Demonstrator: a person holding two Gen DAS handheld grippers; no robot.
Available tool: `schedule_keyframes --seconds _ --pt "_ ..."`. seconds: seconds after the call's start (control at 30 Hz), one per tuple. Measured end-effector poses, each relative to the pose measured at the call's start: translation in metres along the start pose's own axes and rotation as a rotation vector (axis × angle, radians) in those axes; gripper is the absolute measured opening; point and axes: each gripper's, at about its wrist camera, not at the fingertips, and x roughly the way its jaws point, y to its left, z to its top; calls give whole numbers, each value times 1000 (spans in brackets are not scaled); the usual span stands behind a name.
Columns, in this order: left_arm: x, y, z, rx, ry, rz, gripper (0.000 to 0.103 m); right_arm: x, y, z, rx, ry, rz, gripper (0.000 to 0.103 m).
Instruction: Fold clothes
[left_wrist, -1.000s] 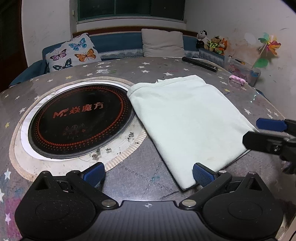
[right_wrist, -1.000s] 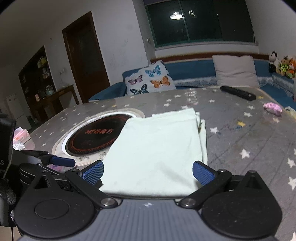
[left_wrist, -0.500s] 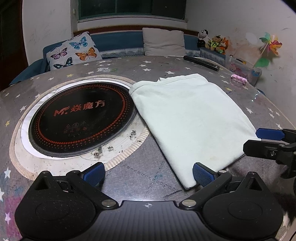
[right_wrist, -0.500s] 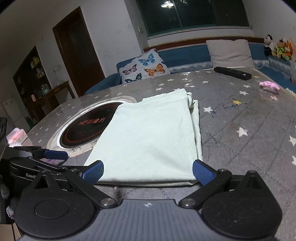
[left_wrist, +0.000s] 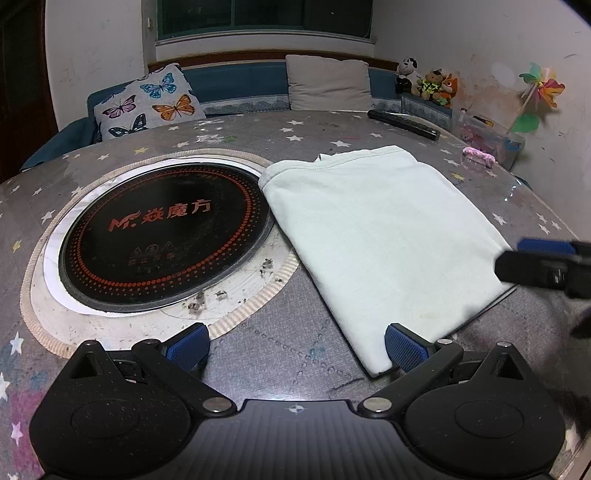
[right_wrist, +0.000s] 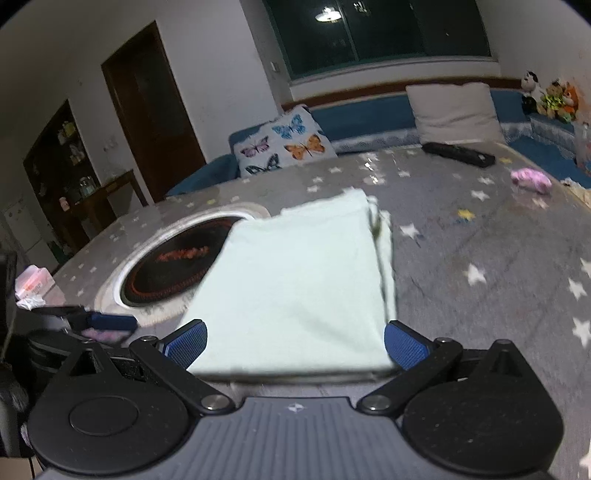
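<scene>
Nearest the left wrist camera, the left gripper (left_wrist: 295, 345) has its blue-padded fingers (left_wrist: 186, 345) spread wide apart with nothing between them, over the star-patterned surface (left_wrist: 280, 354). The near corner of the folded pale green garment (left_wrist: 376, 236) lies just beside its right pad. The right gripper (right_wrist: 295, 345) also has its fingers apart, straddling the garment's near edge without clamping it. The garment lies flat on the surface, its left edge overlapping the rim of the round black cooktop (left_wrist: 162, 236) set into the surface. Farther back lie a black remote (left_wrist: 404, 124) and a small pink object (left_wrist: 479, 155). Beyond the surface, a butterfly cushion (left_wrist: 147, 105) and a plain cushion (left_wrist: 328, 83) rest on a blue sofa (left_wrist: 240, 83).
</scene>
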Motion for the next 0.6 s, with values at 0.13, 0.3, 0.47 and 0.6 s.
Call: schedule_keyframes --seconds 0.13,0.3,0.47,0.6 --pt "0 1 0 -3 1 -1 103 12 14 15 -34 -4 66 103" --pt "-1 1 -1 -3 0 -6 103 33 28 23 -51 20 133 103" --pt "-1 2 -1 -1 -2 -8 103 50 17 15 -12 67 99 103" --pt "-1 2 0 0 -2 -7 103 44 7 17 36 65 117 103"
